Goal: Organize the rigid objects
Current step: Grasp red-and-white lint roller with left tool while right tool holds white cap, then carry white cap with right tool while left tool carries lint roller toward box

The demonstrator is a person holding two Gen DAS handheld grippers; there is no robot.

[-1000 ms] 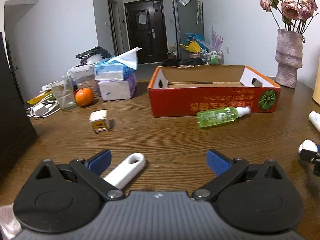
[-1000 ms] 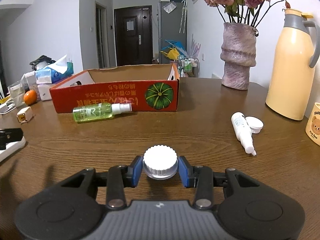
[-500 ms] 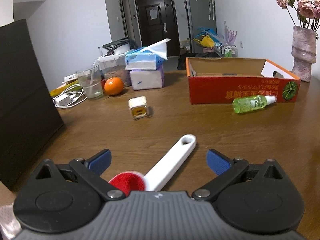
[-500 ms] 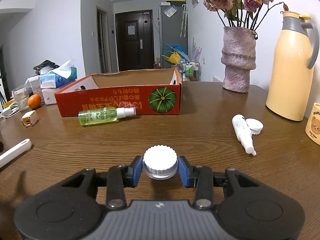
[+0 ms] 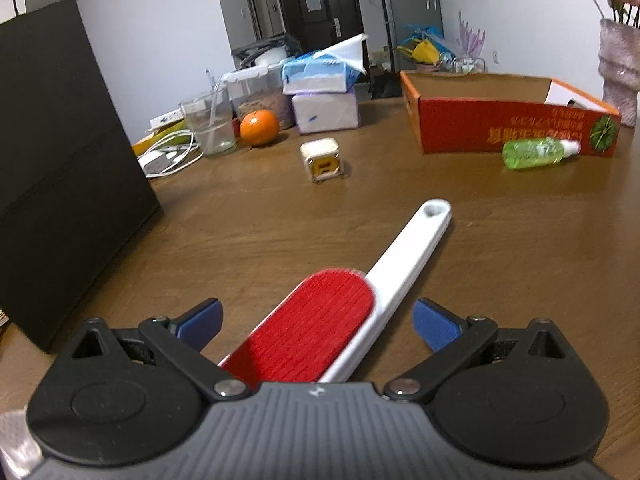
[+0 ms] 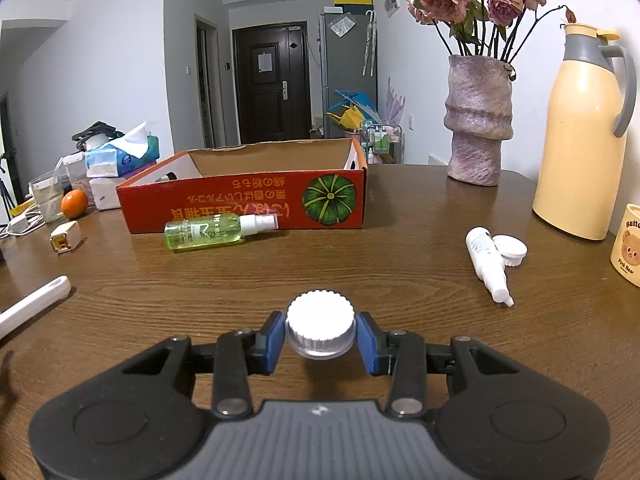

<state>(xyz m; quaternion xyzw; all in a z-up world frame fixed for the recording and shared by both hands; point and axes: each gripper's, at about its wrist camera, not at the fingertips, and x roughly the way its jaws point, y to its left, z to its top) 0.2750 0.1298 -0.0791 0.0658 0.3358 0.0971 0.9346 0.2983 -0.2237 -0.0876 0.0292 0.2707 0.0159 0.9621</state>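
Note:
My left gripper (image 5: 318,322) is open above a lint brush (image 5: 344,304) with a red pad and a white handle; the brush lies on the table between the two blue fingers, untouched. Its handle tip shows in the right wrist view (image 6: 36,300). My right gripper (image 6: 320,338) is shut on a white ribbed-cap jar (image 6: 320,322), held just above the table. An open red cardboard box (image 6: 248,204) (image 5: 500,130) stands further back. A green spray bottle (image 6: 216,232) (image 5: 536,153) lies in front of it.
A white tube (image 6: 488,264) and a white cap (image 6: 510,249) lie to the right. A small cream cube (image 5: 322,159), orange (image 5: 259,127), glass (image 5: 208,128), tissue packs (image 5: 324,98) and black panel (image 5: 60,168) stand left. A vase (image 6: 478,120), yellow thermos (image 6: 580,140) and mug (image 6: 628,244) stand right.
My left gripper has pulled back and swung left, so the whole lint brush with its red pad has come into view between its open fingers. The right gripper rose slightly with the jar.

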